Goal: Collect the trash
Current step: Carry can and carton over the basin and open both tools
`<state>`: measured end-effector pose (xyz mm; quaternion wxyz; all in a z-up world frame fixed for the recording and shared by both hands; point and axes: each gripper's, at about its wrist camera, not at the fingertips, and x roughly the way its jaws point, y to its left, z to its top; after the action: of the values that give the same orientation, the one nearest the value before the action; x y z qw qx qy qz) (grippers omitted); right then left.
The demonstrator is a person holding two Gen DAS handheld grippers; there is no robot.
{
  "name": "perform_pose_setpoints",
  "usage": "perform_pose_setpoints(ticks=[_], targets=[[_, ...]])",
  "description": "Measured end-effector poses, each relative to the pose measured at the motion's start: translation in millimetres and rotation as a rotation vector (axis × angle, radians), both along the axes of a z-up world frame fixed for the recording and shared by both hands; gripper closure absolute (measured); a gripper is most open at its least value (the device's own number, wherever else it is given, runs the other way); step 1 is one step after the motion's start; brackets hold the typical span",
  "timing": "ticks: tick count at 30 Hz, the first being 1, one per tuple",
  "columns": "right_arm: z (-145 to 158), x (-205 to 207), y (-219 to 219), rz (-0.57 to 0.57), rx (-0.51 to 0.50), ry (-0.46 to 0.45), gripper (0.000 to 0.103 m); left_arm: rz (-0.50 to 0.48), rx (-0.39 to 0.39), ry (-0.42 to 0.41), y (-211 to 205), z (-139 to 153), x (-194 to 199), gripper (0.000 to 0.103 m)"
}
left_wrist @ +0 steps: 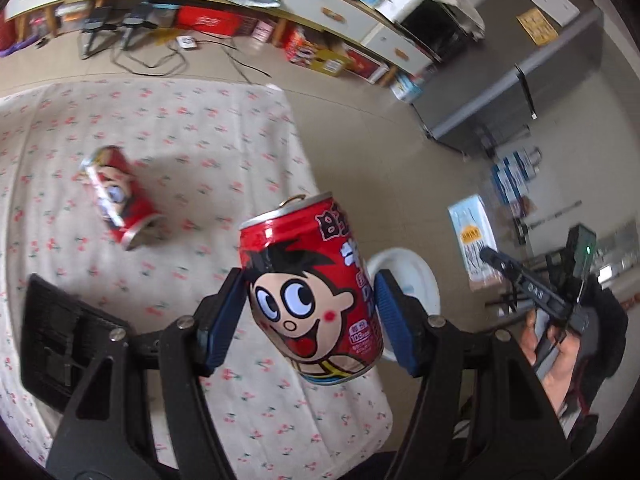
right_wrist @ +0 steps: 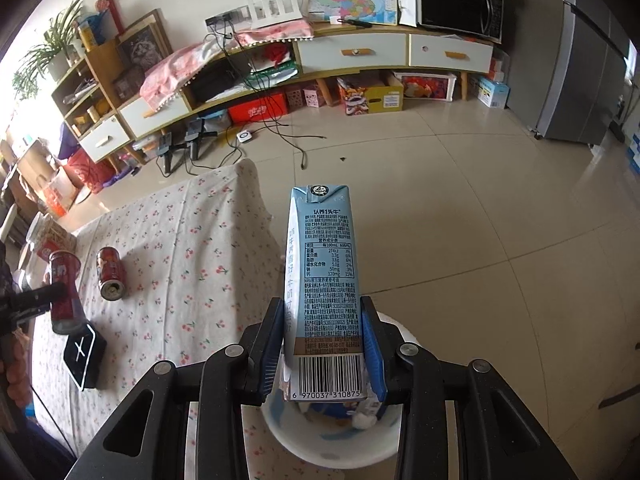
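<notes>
My left gripper (left_wrist: 310, 312) pinches a red can (left_wrist: 310, 292); my right gripper (right_wrist: 324, 344) pinches a blue milk carton (right_wrist: 324, 280).

In the left wrist view the can sits tilted between both blue pads, lifted over the right edge of the floral tablecloth (left_wrist: 180, 140), with a white bin (left_wrist: 412, 276) partly hidden behind it. A second red can (left_wrist: 120, 196) lies on its side further in on the cloth, well apart from the tongs. In the right wrist view the carton stands upright between the pads, directly over the white bin, just off the cloth's right edge. A black box (right_wrist: 84, 354) rests near the cloth's left edge.
</notes>
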<state>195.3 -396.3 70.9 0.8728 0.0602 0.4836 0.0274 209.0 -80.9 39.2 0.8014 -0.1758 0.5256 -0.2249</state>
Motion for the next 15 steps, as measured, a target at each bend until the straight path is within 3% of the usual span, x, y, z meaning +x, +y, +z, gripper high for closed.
perform_pose_setpoints(ticks=[5,8,11,15], targets=[[-5,-13,-33,-0.047,0.027,0.017,0.066,-0.247,-0.01,-0.023,-123,-12,-11,0.037],[-11,-16,-47,-0.075,0.048,0.03,0.066,-0.342,0.002,0.038,-192,-42,-8,0.037],[-16,-16,-57,-0.104,0.068,0.041,0.066,-0.378,0.052,0.08,-237,-80,0,0.037],[-17,-15,-67,-0.122,0.094,0.041,0.066,-0.375,0.102,0.136,-261,-122,10,0.037]])
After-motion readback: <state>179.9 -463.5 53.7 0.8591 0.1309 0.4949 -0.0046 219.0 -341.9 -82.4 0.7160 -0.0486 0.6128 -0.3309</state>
